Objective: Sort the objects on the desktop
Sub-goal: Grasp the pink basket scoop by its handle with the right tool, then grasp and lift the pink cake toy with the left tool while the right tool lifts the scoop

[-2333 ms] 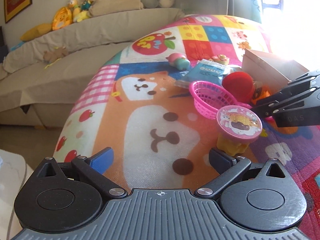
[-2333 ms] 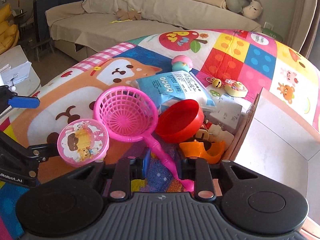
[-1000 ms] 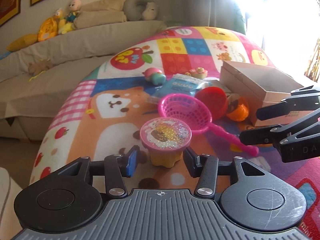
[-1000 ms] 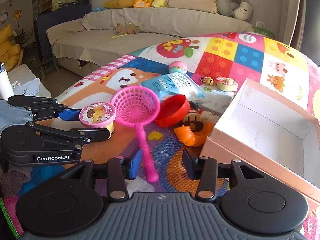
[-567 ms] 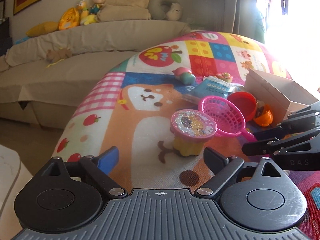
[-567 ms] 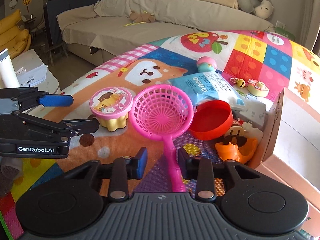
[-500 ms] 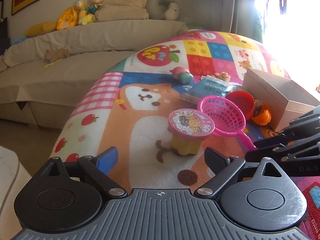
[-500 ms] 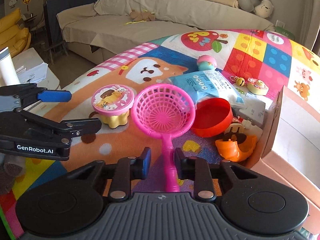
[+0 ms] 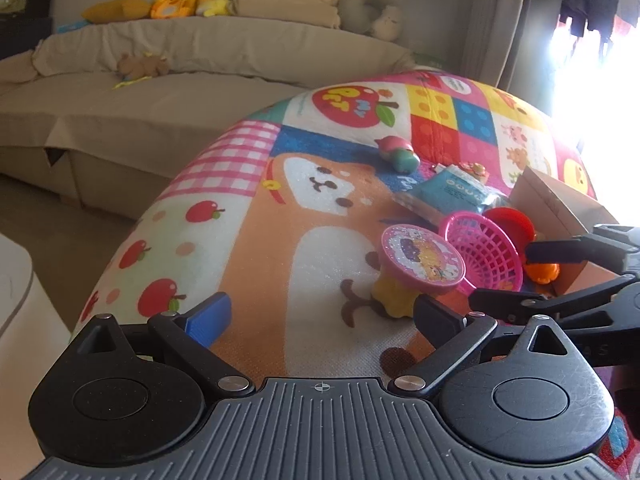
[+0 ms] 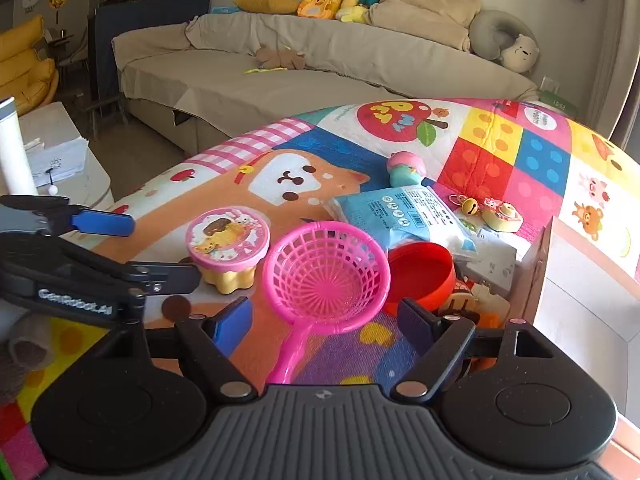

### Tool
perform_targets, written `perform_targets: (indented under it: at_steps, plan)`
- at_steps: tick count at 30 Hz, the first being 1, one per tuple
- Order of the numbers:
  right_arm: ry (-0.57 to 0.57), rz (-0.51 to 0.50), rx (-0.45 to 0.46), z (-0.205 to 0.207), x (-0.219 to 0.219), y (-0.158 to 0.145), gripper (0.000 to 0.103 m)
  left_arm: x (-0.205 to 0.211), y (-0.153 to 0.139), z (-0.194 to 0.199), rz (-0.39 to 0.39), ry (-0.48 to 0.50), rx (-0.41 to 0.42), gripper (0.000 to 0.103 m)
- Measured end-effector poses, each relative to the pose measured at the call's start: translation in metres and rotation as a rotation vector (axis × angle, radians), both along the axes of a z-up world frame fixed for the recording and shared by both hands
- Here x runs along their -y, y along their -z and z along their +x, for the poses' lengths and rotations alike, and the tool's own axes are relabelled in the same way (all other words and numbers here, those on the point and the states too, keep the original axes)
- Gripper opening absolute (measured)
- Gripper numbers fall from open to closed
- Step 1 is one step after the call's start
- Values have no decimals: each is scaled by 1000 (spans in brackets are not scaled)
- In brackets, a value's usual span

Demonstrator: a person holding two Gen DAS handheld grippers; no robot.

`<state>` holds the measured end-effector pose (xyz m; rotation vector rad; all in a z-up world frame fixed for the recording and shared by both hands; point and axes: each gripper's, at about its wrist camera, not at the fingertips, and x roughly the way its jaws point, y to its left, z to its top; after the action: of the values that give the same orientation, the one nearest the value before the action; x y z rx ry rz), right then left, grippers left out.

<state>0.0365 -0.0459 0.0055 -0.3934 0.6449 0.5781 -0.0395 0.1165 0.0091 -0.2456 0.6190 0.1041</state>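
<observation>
- The right gripper stands with its jaws spread wide, having just been opening; the handle of the one pink strainer runs between them untouched, so nothing is gripped. The handle's near end is cut off behind the gripper body.
- That strainer lies on the play mat, long axis running from the gripper away across the mat, basket at the far end, open side up.
- The left gripper is also wide open, jaws just opened, and empty. The one pudding cup stands upright just past its right finger, touching neither pad.
- One red bowl sits behind the strainer basket, partly covered by it.
- An orange toy is mostly hidden behind the right gripper's fingers in the left view.
- One cardboard box is cut off at the right edge.
- One blue packet lies flat beyond the bowl.
- Farther off are one pink-and-green toy and small trinkets, too small to identify.
</observation>
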Motion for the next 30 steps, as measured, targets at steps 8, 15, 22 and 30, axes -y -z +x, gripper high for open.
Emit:
perform_targets:
  at_steps: [8, 15, 22, 30]
  plan:
    - [-52, -13, 0, 15, -9, 11, 79, -4, 0, 0, -23, -7, 8, 101]
    - [-43, -10, -39, -13, 21, -5, 79, 3, -2, 0, 3, 31, 18, 101]
    - [32, -18, -64, -64, 78, -13, 79, 52, -2, 30, 160, 196, -13, 101]
    - [153, 21, -55, -92, 122, -14, 79, 76, 3, 50, 244, 198, -51, 69]
